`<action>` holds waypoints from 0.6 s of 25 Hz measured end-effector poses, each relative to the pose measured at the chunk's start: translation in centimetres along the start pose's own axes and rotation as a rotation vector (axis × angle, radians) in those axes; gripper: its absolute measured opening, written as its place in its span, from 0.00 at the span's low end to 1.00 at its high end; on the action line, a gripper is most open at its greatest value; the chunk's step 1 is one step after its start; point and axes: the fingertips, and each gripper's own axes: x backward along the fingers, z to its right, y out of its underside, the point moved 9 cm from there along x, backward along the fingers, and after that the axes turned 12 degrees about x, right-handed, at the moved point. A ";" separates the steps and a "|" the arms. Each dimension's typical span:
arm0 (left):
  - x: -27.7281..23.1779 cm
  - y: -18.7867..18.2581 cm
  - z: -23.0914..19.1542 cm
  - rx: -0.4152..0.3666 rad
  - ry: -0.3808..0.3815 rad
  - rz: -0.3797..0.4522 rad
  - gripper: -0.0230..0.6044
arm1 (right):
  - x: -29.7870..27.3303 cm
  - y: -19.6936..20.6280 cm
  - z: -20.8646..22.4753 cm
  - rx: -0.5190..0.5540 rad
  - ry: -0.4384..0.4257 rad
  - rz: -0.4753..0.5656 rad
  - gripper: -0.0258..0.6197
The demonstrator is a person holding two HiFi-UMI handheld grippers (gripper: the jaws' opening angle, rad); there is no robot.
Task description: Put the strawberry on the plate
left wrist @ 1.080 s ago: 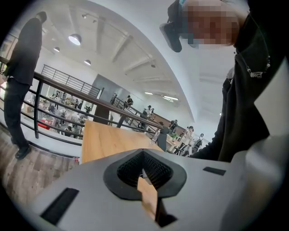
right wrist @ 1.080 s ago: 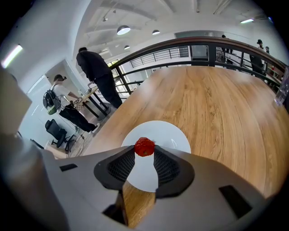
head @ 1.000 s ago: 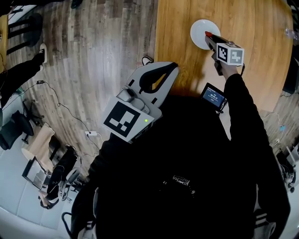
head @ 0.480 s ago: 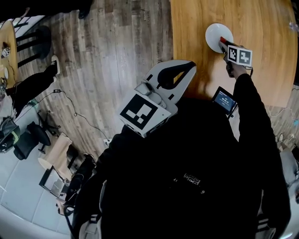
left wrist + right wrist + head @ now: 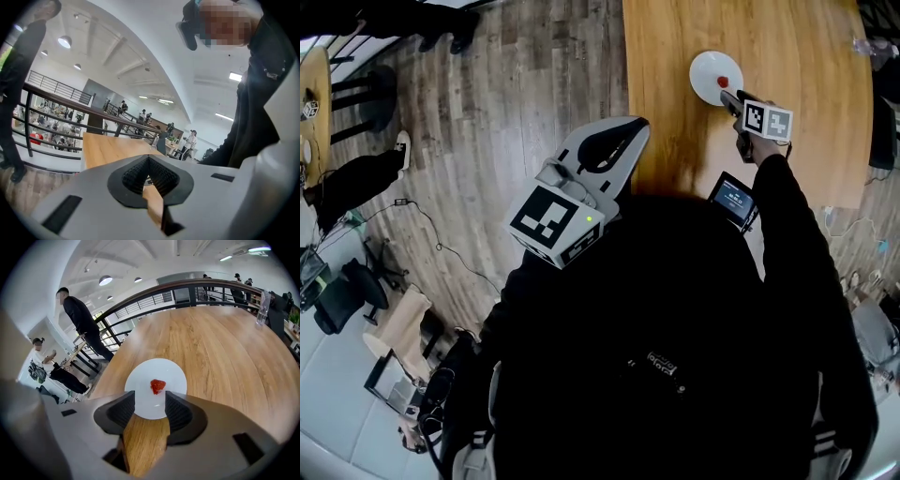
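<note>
- On the table [image 5: 806, 141], near its left edge in the head view, the white plate [image 5: 705, 64] carries the strawberry [image 5: 724, 82] close to its middle. The right gripper [image 5: 729, 96] hangs over the plate's near rim. The left gripper [image 5: 628, 136] is held off the table's left edge, above the floor [image 5: 506, 112].
- Left gripper view: the 2 jaws of this claw meet at their tips with nothing between them. It plays no part for now.
- Right gripper view: this claw's jaws have just been opening and stand wide apart. The strawberry lies free on the plate just beyond the tips, and neither pad [image 5: 123, 409] touches it.
- Judgement: the strawberry looks placed. To finish cleanly, keep the jaws wide and draw the right gripper up and back, away from the plate's near rim, so that no pad nudges the fruit or shifts the plate.
</note>
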 end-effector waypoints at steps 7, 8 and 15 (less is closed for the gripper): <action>-2.8 1.3 2.6 0.014 -0.003 0.017 0.03 | 4.1 -0.6 1.8 0.035 -0.059 0.131 0.11; -3.5 1.1 3.4 0.006 -0.004 0.015 0.03 | 5.5 -0.8 1.9 0.041 -0.084 0.166 0.07; -6.6 2.1 8.7 -0.050 0.027 -0.003 0.03 | 17.3 -2.2 -0.9 0.141 -0.217 0.413 0.07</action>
